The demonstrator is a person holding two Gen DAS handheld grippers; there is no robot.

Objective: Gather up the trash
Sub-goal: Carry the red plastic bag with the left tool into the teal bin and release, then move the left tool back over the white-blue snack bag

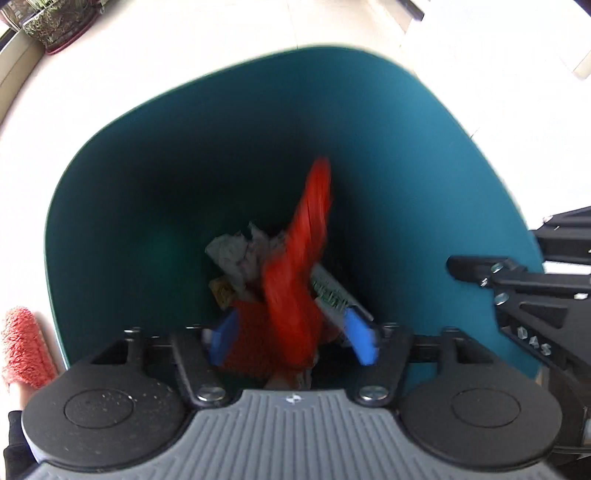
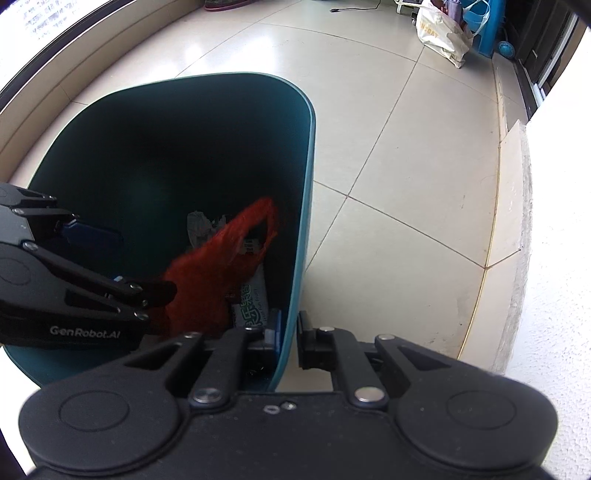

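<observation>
Teal bin [image 2: 308,192] with red bag [image 1: 295,273], crumpled paper [image 1: 236,251] inside

Bright daylight; floor [image 1: 258,33] blown near-white in left wrist view, esp. top right, w/ glare sheen on tiles [image 2: 369,122] in right wrist view. Bin [image 1: 406,147] interior deep in shadow, bottom nearly black. Red bag [image 1: 295,266] motion-smeared in left view, sharper in right. Heavy fisheye bend at edges, dark corner vignette. Near tool bodies soft-focus.
</observation>
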